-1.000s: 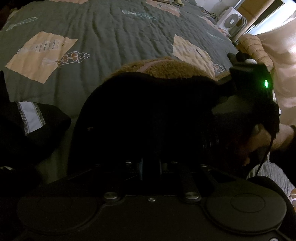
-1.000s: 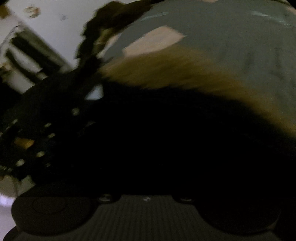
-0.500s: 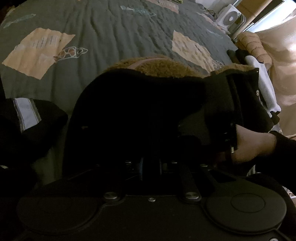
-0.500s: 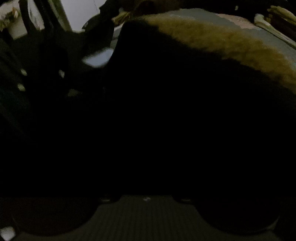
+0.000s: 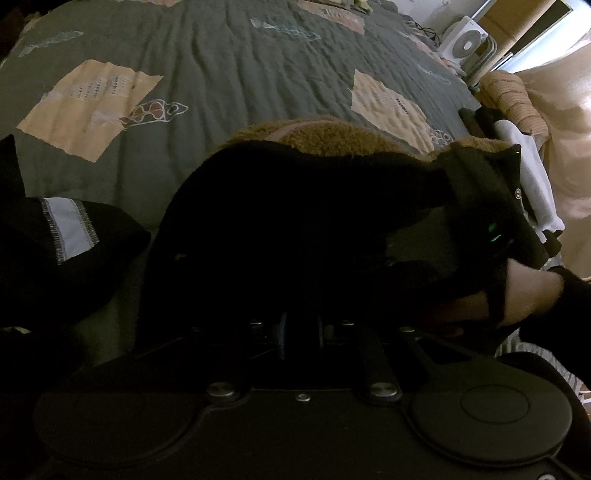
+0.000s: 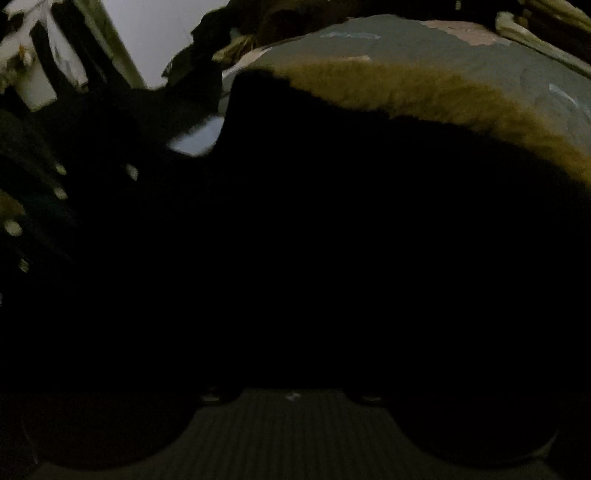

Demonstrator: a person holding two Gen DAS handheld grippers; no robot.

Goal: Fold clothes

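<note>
Over both claws drapes the black garment (image 5: pixel 295 206), hiding their state.

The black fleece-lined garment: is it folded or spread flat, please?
Neither: the black garment is bunched up on the quilt, tan fleece lining showing.

A black garment (image 6: pixel 314 240) with a brown fleece edge (image 6: pixel 424 96) hides the bedspread (image 6: pixel 480 59).

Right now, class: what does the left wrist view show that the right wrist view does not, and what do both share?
Only the left wrist view shows the white fan, the right hand and a grey-striped black garment. Only the right wrist view shows a pale wall. Both share the black fleece-lined garment and the green quilt.
</note>
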